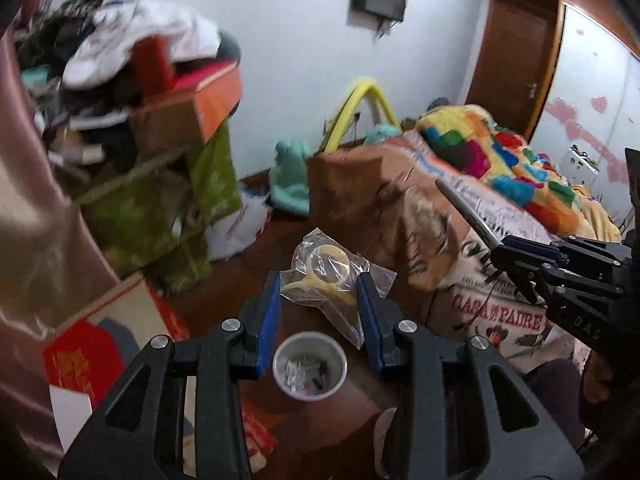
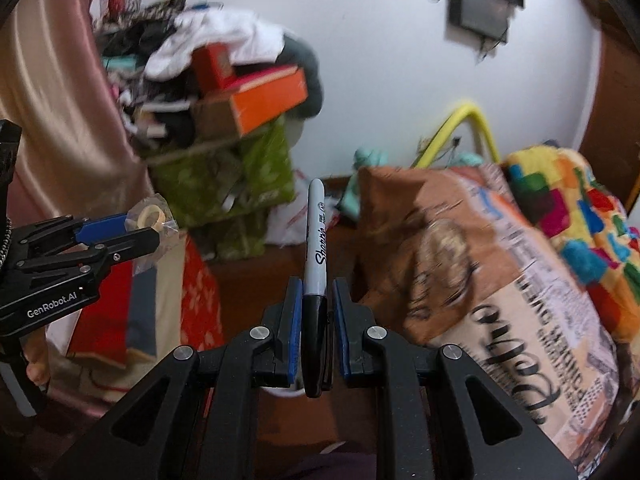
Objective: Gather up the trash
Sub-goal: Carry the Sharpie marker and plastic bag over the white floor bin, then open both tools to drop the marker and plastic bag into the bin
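You are in a lived-in bedroom of a home. The bed [image 1: 472, 240] fills the right side, with a patchwork blanket [image 1: 500, 160] in bright colours heaped on it. Left of the bed, clothes [image 2: 216, 40] and an orange box [image 2: 264, 104] pile high against a white wall [image 1: 288, 60]. Behind the bed stands a wooden door [image 1: 516, 48], and a pink curtain [image 2: 52, 100] hangs far left.

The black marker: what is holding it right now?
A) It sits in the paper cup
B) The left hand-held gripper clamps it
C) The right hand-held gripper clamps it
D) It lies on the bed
C: the right hand-held gripper has its blue pads closed on the black marker, which sticks out forward; the left hand-held gripper holds a clear plastic bag.
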